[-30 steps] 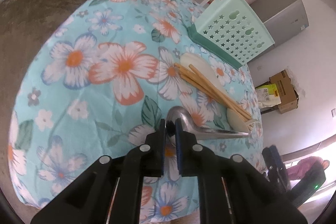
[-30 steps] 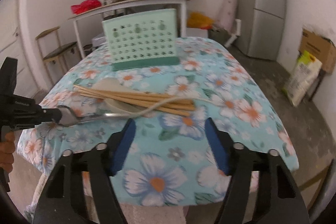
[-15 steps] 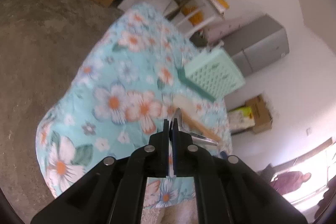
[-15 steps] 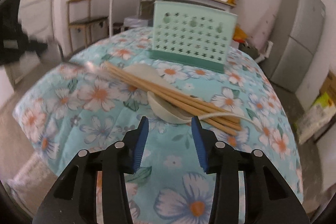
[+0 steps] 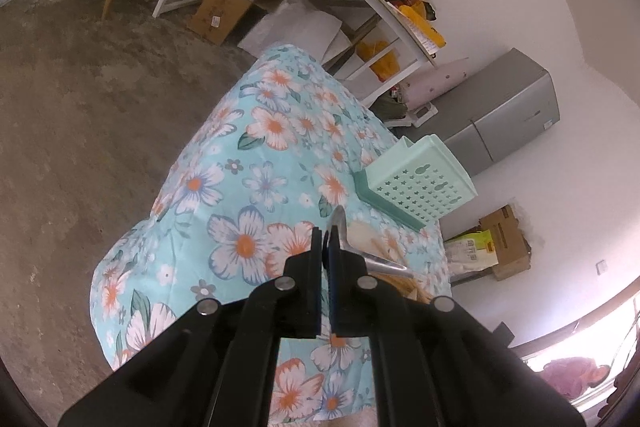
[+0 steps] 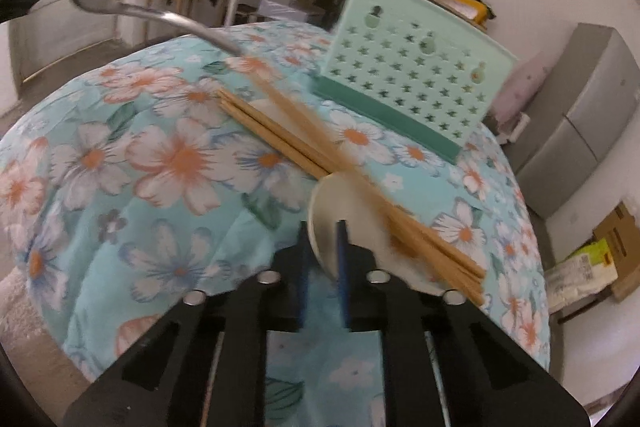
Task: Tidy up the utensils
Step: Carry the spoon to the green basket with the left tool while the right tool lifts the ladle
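Lifted clear of the flowered table point(image 6: 100, 187) within the last second: the metal spoon point(image 6: 172, 17), pinched by its bowl in the left gripper point(image 5: 325, 233), with the pads clamped tight on the metal. Carried up and toward the table's left edge, handle hanging free in the air and no longer tangled with the chopsticks point(image 6: 280, 135).

Brought down and rolled meanwhile, at the near edge: the right gripper point(image 6: 323, 227). Was wide apart a second before, and narrowed to a slim gap, jaws closing with the rim of the white spoon point(image 6: 360, 203) between the fingers point(image 6: 342, 239), seemingly at contact. Blurred there, so firmness of hold not certain. Chopsticks lay across that spoon's handle, smeared as if disturbed.

Stood upright toward the far end of the table, well apart from both spoons: the green holder point(image 6: 412, 83). Judged so: one spoon ready for carrying to the holder, a second about secured, chopsticks left for later.
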`<state>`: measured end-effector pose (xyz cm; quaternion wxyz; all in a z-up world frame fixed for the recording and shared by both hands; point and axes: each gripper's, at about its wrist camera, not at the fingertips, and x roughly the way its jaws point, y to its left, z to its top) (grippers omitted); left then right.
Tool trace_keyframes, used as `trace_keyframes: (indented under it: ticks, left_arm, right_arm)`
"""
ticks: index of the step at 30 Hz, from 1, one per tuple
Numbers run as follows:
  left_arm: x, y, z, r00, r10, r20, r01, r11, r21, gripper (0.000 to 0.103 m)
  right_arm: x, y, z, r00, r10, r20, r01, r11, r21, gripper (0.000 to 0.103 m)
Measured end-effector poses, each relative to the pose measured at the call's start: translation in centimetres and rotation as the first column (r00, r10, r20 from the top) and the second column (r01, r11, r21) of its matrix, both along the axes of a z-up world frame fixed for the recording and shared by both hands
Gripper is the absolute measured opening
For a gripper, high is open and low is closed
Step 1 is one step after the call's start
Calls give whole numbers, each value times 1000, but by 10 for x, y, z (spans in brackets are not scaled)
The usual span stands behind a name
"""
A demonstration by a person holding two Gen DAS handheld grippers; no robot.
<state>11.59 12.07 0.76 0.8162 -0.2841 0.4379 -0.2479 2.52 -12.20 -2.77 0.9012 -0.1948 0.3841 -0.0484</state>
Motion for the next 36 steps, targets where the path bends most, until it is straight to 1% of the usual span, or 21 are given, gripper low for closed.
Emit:
trace_keyframes:
  ticks: [2, 4, 9, 13, 15, 19, 20, 22, 24, 26, 28, 29, 31, 32, 34, 35, 36]
  left_arm:
    - [0, -2, 1, 1000, 1, 6, -1, 1000, 9, 2]
    - [1, -3, 1, 1000, 4, 10, -4, 1000, 16, 2]
    - [3, -6, 3, 1000, 11, 18, -11, 1000, 16, 2]
    - [2, -7, 8, 999, 16, 35, -16, 1000, 4, 2]
    - [2, -8, 13, 999, 18, 50, -18, 1000, -9, 2]
    - [2, -9, 28, 993, 22, 114, -16, 998, -57, 2]
    - [2, -11, 35, 989, 26, 147, -15, 997, -74, 2]
    - [3, -14, 48, 979, 31, 201, -12, 995, -94, 2]
    - [7, -20, 61, 967, 30, 252, -3, 994, -107, 2]
    - [13, -30, 75, 955, 28, 294, 0, 995, -97, 2]
    - [21, -44, 90, 941, 21, 337, 2, 998, -68, 2]
    - [25, -50, 97, 935, 15, 355, 6, 998, -58, 2]
    - [33, -67, 114, 913, 0, 409, 10, 1000, -23, 2]
    - [37, -79, 124, 895, -12, 446, 4, 1000, 18, 2]
    - [42, -98, 136, 868, -33, 496, -15, 996, 92, 2]
    - [46, -111, 143, 847, -50, 529, -35, 988, 150, 2]
    - [47, -120, 148, 832, -63, 551, -48, 981, 186, 2]
  right_arm:
    - [-3, 2, 2, 1000, 17, -2, -17, 1000, 12, 7]
    - [-7, 2, 7, 999, 32, -6, -31, 998, 48, 7]
    - [-17, -2, 27, 999, 50, 17, -52, 984, 173, 7]
    - [-21, -16, 52, 997, 40, 73, -62, 942, 329, 7]
    - [-20, -27, 64, 994, 30, 103, -70, 910, 410, 6]
    - [-18, -42, 84, 987, 17, 161, -95, 867, 490, 4]
    - [-17, -47, 90, 984, 12, 178, -103, 852, 513, 4]
    - [-15, -54, 98, 980, 6, 198, -115, 829, 547, 3]
    - [-14, -65, 108, 975, -9, 223, -129, 791, 598, 3]
    - [-12, -77, 114, 971, -26, 238, -139, 748, 649, 3]
    - [-9, -89, 121, 966, -43, 254, -148, 714, 684, 3]
    - [-8, -93, 124, 964, -48, 261, -153, 705, 693, 3]
    - [-7, -100, 131, 959, -59, 279, -161, 693, 703, 3]
    - [-6, -103, 135, 955, -65, 289, -166, 690, 704, 3]
    - [-5, -108, 141, 949, -73, 306, -174, 687, 705, 3]
    - [-5, -109, 143, 947, -77, 312, -175, 691, 701, 3]
    - [-4, -110, 146, 944, -80, 321, -178, 696, 696, 3]
